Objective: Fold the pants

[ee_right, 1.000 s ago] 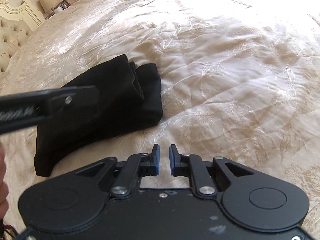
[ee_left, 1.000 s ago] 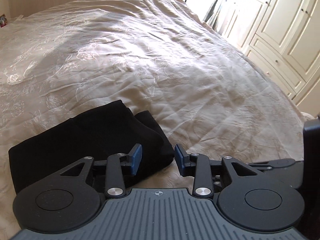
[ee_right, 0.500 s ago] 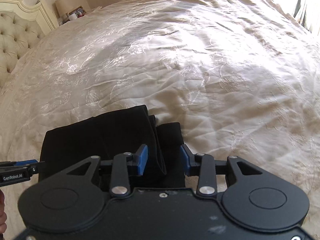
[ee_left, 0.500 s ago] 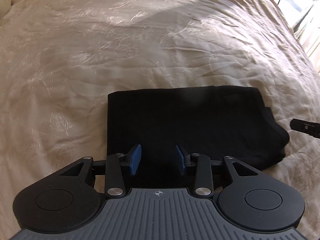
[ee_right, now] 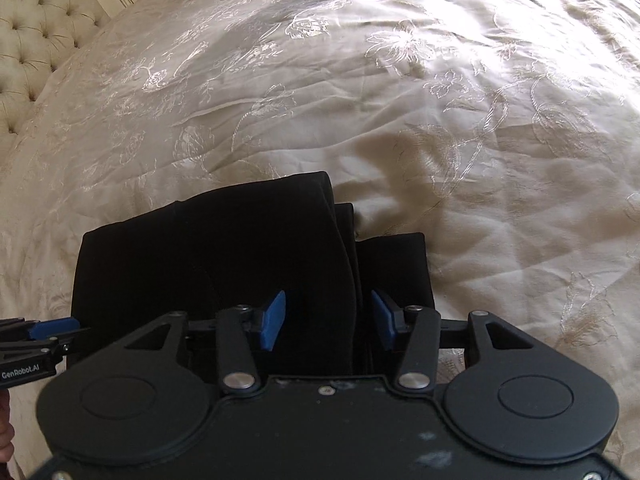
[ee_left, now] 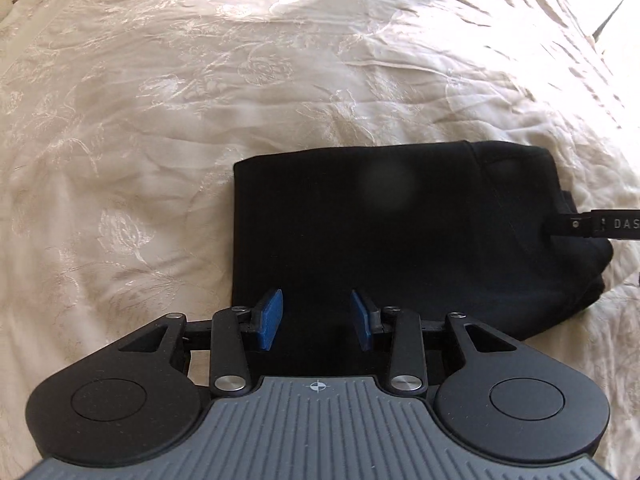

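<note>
The black pants lie folded into a thick rectangle on the cream bedspread. My left gripper is open over the near edge of the pants, near their left corner. My right gripper is open over the layered right end of the pants, where the folded edges stack. The right gripper's finger shows in the left wrist view above the pants' right end. The left gripper's blue pad shows in the right wrist view at the far left.
The embroidered cream bedspread spreads all around the pants. A tufted headboard and a bedside table with small items stand at the top left in the right wrist view.
Both grippers have moved in over the pants and lower. The right gripper, nearly shut a second ago, has opened wide. The pants have not moved.
</note>
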Tool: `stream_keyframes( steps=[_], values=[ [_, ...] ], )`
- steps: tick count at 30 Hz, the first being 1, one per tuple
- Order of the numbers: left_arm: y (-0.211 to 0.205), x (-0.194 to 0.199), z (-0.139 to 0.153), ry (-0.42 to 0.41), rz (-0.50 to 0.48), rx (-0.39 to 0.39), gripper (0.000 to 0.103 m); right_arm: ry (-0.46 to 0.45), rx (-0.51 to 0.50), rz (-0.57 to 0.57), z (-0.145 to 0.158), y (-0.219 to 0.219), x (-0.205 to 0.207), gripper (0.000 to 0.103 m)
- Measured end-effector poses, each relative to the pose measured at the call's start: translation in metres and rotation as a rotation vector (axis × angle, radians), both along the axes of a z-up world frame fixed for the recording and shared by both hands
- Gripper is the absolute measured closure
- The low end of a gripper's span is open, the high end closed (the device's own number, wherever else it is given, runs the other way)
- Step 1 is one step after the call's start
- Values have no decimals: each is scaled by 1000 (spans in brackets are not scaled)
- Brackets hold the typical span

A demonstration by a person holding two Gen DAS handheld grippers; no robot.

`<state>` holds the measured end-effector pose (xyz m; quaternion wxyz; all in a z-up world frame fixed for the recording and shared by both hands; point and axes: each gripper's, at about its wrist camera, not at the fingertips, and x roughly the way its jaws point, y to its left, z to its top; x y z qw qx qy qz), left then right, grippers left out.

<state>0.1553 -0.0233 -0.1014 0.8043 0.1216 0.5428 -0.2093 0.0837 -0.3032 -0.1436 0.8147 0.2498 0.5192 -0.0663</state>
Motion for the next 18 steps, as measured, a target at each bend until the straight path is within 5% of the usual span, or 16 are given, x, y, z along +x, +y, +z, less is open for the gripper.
stream_keyframes(
  steps=[2, 4, 6, 11, 18],
  values=[
    [8, 1, 6, -19, 17, 2, 67, 11, -19, -2, 3, 3, 2, 56],
    [16, 5, 10, -27, 45, 9, 67, -12, -53, -5, 14, 7, 0, 82],
    [24, 9, 14, -41, 68, 12, 67, -82, -2, -37, 33, 3, -10, 91],
    [32, 17, 18, -55, 74, 30, 67, -149, -66, -59, 68, 4, -37, 92],
    [6, 15, 16, -63, 7, 29, 66, 5, -116, -110, 19, -7, -35, 93]
  ],
)
